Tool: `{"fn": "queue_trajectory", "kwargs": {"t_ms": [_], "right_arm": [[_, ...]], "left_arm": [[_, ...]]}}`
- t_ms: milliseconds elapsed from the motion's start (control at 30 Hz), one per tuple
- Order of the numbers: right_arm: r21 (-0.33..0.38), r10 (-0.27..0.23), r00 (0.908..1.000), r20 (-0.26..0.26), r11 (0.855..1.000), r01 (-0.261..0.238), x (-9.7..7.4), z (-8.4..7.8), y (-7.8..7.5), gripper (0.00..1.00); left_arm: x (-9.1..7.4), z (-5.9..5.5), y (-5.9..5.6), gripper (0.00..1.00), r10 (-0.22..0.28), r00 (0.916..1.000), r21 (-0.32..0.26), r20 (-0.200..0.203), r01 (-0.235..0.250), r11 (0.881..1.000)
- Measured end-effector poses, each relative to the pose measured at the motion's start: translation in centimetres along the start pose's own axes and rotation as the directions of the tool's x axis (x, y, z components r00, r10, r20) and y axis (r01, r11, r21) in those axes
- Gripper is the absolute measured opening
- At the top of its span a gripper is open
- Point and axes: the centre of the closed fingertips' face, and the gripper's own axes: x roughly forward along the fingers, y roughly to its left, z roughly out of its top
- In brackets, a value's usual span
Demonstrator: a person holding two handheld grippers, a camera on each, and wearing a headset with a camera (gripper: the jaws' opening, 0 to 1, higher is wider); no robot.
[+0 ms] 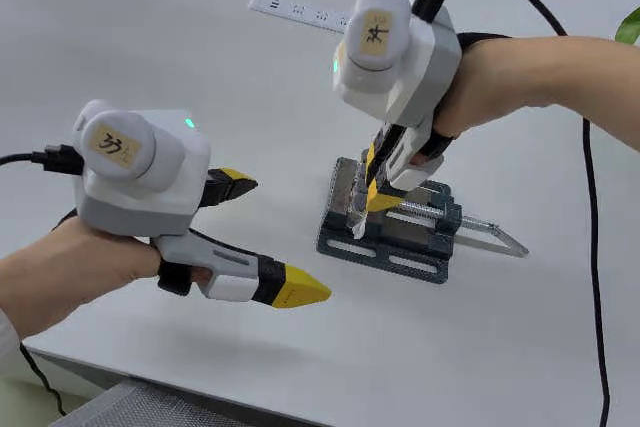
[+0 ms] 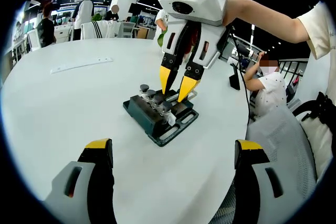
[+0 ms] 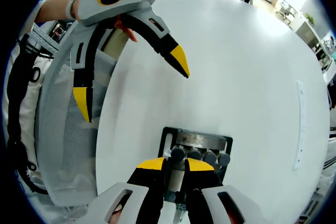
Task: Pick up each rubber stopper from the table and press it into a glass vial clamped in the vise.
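White tabletop (image 1: 200,67) spreads wide around the dark grey metal bench vise (image 1: 385,247), right of centre in the head view, with a long white power strip (image 1: 300,10) near the top edge. Four clear glass vials (image 2: 159,103) stand in a row in the vise, each topped by a dark round rubber stopper (image 3: 210,157).

Your right gripper (image 1: 372,199) points steeply down over one end of that row. Its yellow-tipped tongs are drawn close, with only a narrow gap. I cannot tell whether they pinch a stopper or merely straddle the end vial. Your left gripper (image 1: 280,237) hangs at lower left, tongs spread wide and empty, well apart from the vise.

Watch the press. If you bear down off the vial's axis, the stopper may seat crooked or pop aside, and a tip could knock the neighbouring vial. The vise looks unfastened to the table, so a slanted push could skate it. Too much force risks cracking the glass.
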Motion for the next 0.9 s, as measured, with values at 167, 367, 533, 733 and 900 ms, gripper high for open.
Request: {"fn": "queue_trajectory", "kwargs": {"t_ms": [167, 367, 533, 733, 900], "right_arm": [[-0.025, 0.000, 0.9992, 0.041, 1.000, 0.001, 0.3, 0.4, -0.4, 0.05], [-0.013, 0.013, 0.9991, 0.042, 1.000, -0.012, 0.6, 0.2, 0.1, 0.01], [-0.010, 0.014, 0.9993, 0.034, 1.000, -0.014, 1.1, 0.0, -0.2, 0.01], [-0.010, 0.017, 0.9995, 0.026, 1.000, -0.017, 1.3, -0.1, -0.1, 0.02], [-0.019, 0.010, 0.9997, 0.021, 1.000, -0.010, 1.5, -0.1, -0.3, 0.00]], "left_arm": [[-0.1, 0.1, 0.2, 0.96, 0.002, 1.0000, -0.002, 0.004, -0.002, 1.000], [-0.1, 0.0, 0.3, 0.96, 0.005, 1.0000, -0.006, 0.005, -0.005, 1.000], [-0.2, -0.1, 0.3, 0.96, 0.006, 1.0000, -0.012, 0.003, -0.006, 1.000], [-0.1, -0.2, 0.1, 0.96, 0.001, 1.0000, -0.016, -0.001, -0.001, 1.000], [0.0, -0.2, 0.1, 0.95, 0.002, 1.0000, -0.015, -0.002, -0.002, 1.000]]}}
